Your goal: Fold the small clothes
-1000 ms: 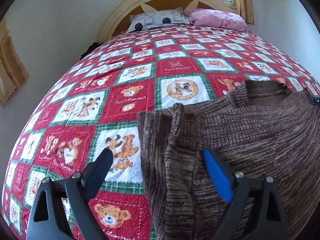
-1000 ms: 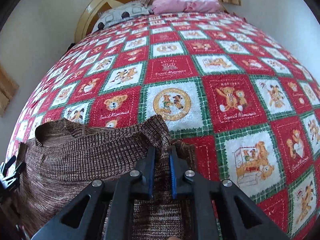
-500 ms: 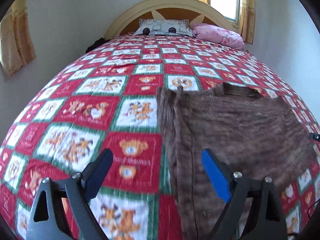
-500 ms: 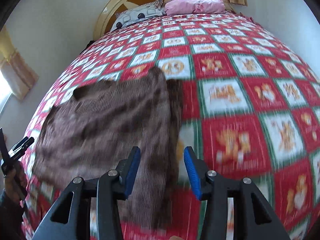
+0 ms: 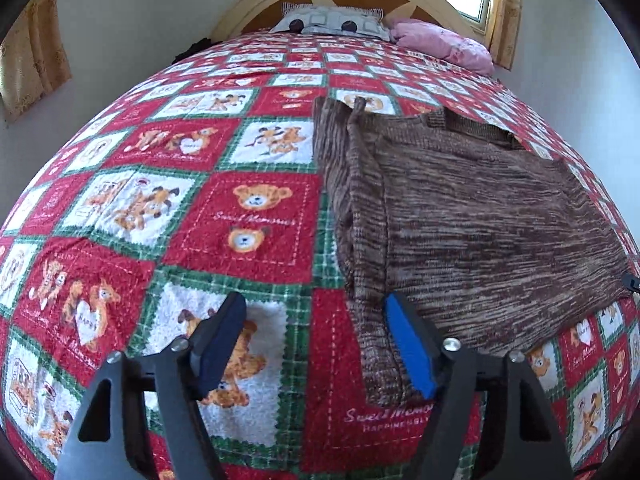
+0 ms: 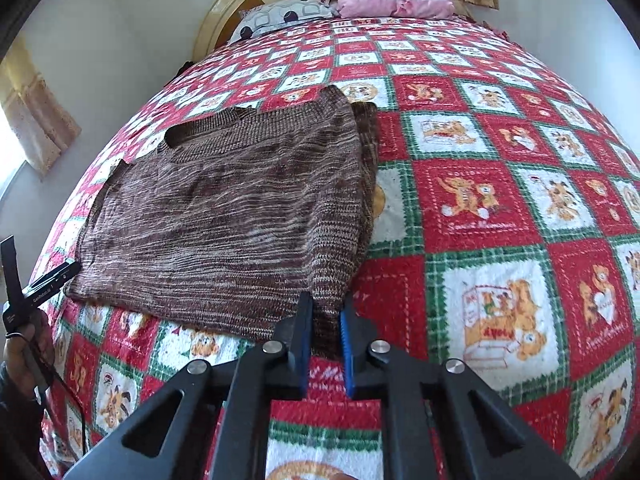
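A brown knit sweater [image 5: 480, 216] lies flat on the bed, neck toward the headboard, with a sleeve folded in along each side. My left gripper [image 5: 312, 340] hovers at its near left corner. Its jaws stand wide and are closing; the blue-padded finger [image 5: 404, 344] rests at the folded sleeve's end, and mostly bedspread shows between the jaws. In the right wrist view the sweater [image 6: 224, 208] fills the left half. My right gripper [image 6: 324, 332] is at its near right corner. Its jaws are closing to a narrow gap filled with the knit hem.
A red, green and white teddy-bear bedspread [image 6: 500, 200] covers the whole bed. A grey pillow [image 5: 332, 24] and a pink pillow [image 5: 440, 42] lie at the round headboard. A person's hand [image 6: 24, 344] holding the other gripper shows at the right wrist view's left edge.
Both grippers drew back from the sweater's shoulders to its near hem. The right gripper let go of the folded sleeve, opened, then closed at the hem corner. The left jaws narrowed slightly.
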